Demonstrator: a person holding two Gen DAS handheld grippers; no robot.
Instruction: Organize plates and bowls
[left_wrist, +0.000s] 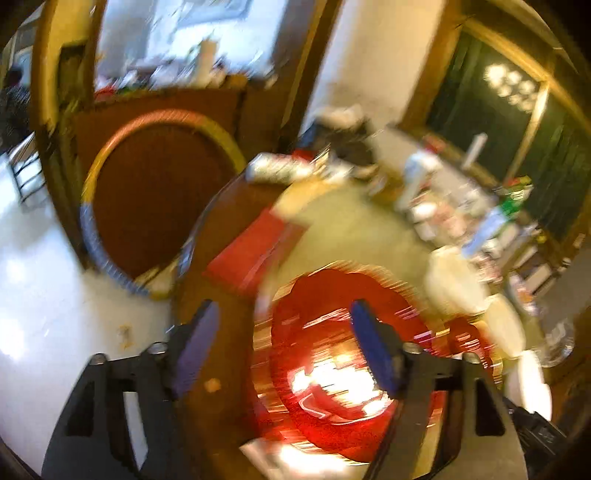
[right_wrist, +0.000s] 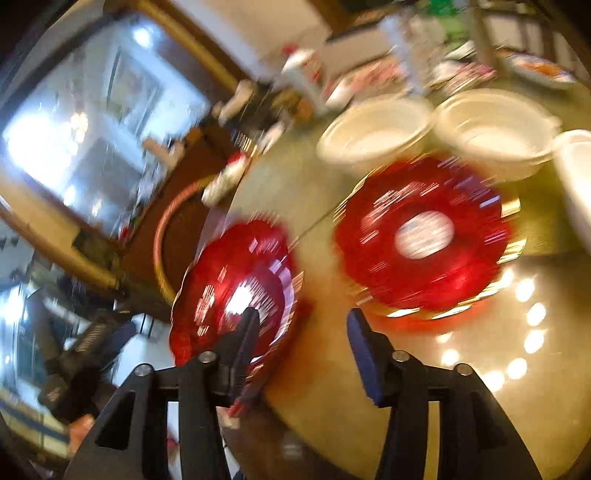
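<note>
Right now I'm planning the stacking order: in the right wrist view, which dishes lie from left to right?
Small red plate → large red plate → left white bowl → right white bowl.

Heavy motion blur throughout, warm indoor light, lamp glare spots on the glossy table (right_wrist: 424, 387), bright window (right_wrist: 92, 122), fisheye-warped edges

The left claw (left_wrist: 284, 350) hangs spread above a blurred red plate (left_wrist: 332, 369).

We are in a home dining room: a round table (right_wrist: 369, 406) holds red plates (right_wrist: 424, 236), white bowls (right_wrist: 376, 133) and bottles (left_wrist: 417, 177).
</note>
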